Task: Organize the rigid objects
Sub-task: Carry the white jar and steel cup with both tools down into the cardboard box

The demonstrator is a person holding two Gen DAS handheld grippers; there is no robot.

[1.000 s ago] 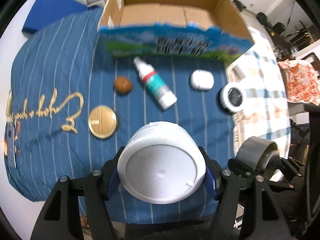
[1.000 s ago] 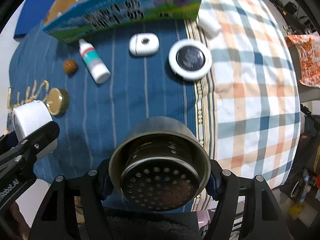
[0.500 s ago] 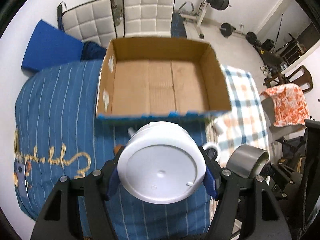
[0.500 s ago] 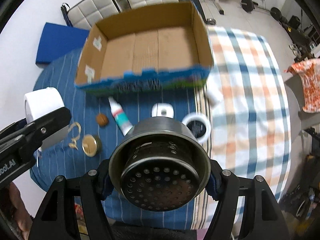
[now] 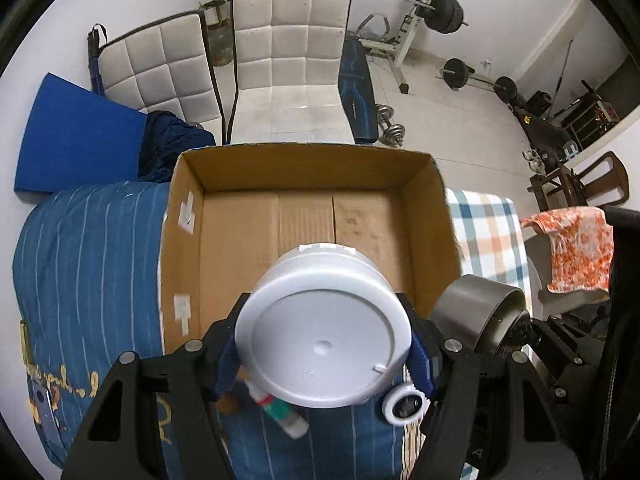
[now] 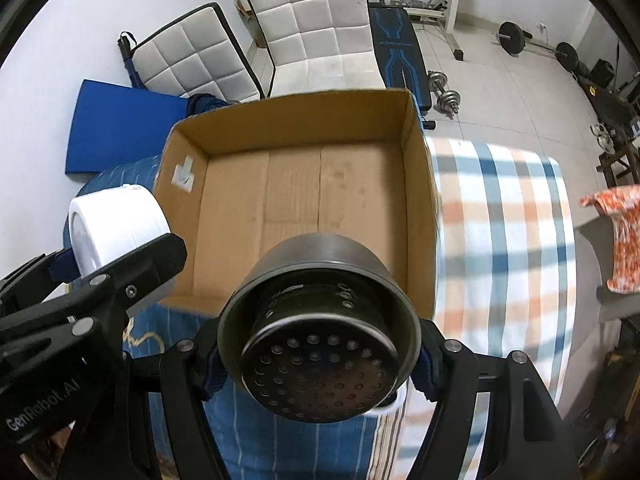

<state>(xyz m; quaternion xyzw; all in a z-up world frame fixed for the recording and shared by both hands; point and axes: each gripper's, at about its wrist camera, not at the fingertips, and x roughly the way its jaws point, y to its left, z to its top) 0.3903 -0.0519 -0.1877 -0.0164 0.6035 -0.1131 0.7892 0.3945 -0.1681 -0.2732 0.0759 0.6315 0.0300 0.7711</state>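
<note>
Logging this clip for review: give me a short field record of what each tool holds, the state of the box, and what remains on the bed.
left tool: shut on white round plastic container, base towards camera
right tool: shut on dark metal perforated cup
brown cardboard box: open, nothing visible inside
position: both items held at the box's near edge
left on blue striped bedcover: white spray bottle with red band, white-rimmed round black compact
task status: neither held item placed yet
</note>
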